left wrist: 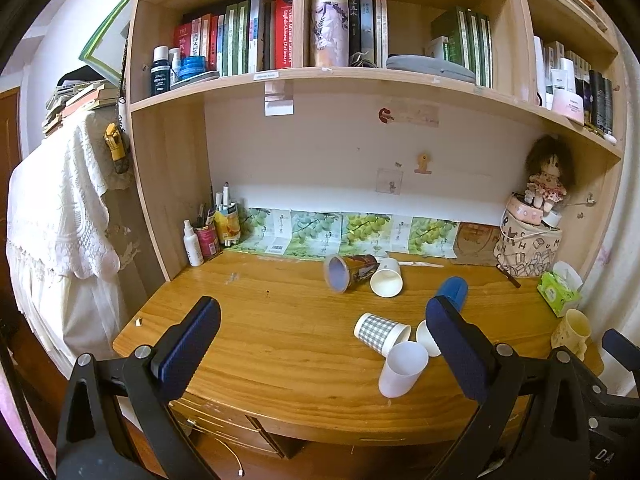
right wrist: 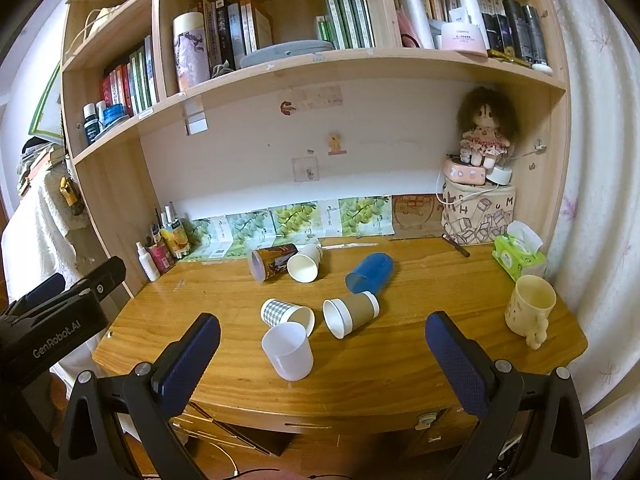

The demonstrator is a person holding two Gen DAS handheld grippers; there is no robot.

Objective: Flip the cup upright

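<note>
Several cups lie on their sides on the wooden desk (right wrist: 400, 360): a translucent white cup (right wrist: 289, 351) (left wrist: 402, 369), a grey checked cup (right wrist: 287, 314) (left wrist: 381, 333), a brown-sleeved paper cup (right wrist: 351, 313), a blue plastic cup (right wrist: 370, 273) (left wrist: 453, 289), a white paper cup (right wrist: 305, 264) (left wrist: 386, 278) and a dark printed cup (right wrist: 269, 264) (left wrist: 349, 273). A cream mug (right wrist: 530, 308) (left wrist: 573, 332) stands upright at the right. My left gripper (left wrist: 322, 344) is open and empty above the desk's front. My right gripper (right wrist: 322, 360) is open and empty, near the translucent cup.
A green tissue pack (right wrist: 518, 254), a printed bag with a doll (right wrist: 478, 216) and a pen holder with bottles (right wrist: 164, 248) line the desk's back. Bookshelves (right wrist: 320, 60) hang above. The left gripper's body (right wrist: 60, 316) shows at the left of the right wrist view.
</note>
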